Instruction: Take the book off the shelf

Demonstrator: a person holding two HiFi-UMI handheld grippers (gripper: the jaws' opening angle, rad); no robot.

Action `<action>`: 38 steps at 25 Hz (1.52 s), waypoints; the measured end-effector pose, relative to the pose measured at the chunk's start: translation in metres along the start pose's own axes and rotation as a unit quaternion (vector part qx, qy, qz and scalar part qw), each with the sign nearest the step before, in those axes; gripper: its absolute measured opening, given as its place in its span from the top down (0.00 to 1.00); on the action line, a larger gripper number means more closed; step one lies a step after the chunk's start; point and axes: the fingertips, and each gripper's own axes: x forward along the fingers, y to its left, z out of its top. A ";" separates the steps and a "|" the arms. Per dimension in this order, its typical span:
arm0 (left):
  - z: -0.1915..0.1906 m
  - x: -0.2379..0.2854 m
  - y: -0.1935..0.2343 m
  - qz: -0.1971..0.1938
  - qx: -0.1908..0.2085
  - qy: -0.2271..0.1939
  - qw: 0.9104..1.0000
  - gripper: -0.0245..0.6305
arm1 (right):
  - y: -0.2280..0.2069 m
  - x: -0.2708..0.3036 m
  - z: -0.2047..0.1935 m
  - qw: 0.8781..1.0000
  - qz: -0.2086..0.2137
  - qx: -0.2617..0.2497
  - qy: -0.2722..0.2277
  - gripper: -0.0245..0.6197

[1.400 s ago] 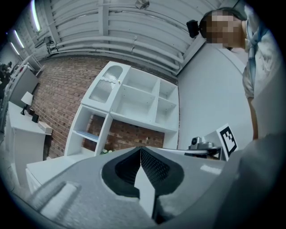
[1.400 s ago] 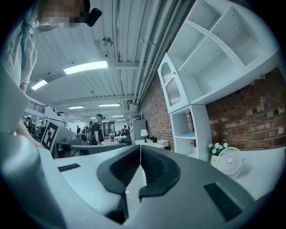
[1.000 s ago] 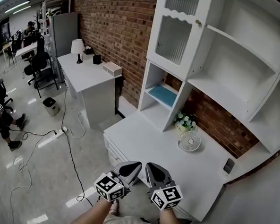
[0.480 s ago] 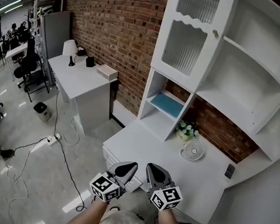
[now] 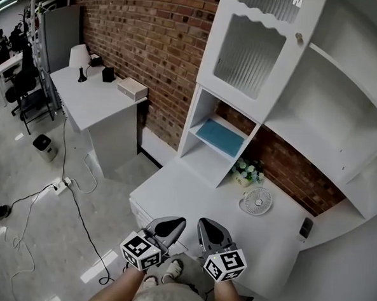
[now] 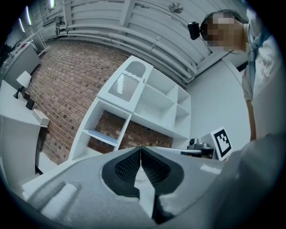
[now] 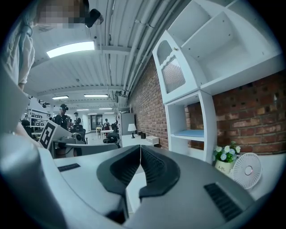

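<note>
Book (image 5: 220, 135) is lying flat in the low shelf (image 5: 195, 118) cubby, well ahead of both grippers and higher up, with nothing touching it. Left gripper (image 5: 170, 225) and right gripper (image 5: 207, 228) sit side by side over the desk's (image 5: 192, 191) near edge, each with jaws pressed together on nothing. Fan (image 5: 257, 200) stands ahead of the right one.

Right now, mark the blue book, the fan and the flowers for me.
blue book (image 5: 221, 136): head view, middle of its cover.
fan (image 5: 257, 200): head view, centre of its grille.
flowers (image 5: 249, 169): head view, on the blooms.
</note>
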 end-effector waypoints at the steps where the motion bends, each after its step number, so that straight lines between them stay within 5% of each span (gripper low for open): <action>1: -0.001 0.005 0.003 -0.002 0.001 0.003 1.000 0.95 | -0.005 0.005 -0.001 1.000 0.001 0.001 0.000 0.94; 23: 0.001 0.124 0.066 0.001 0.017 0.022 1.000 0.95 | -0.103 0.074 0.001 0.999 0.029 0.021 0.004 0.94; 38: 0.016 0.154 0.112 -0.043 -0.003 0.023 0.999 0.95 | -0.125 0.118 0.009 1.000 -0.013 0.010 0.023 0.94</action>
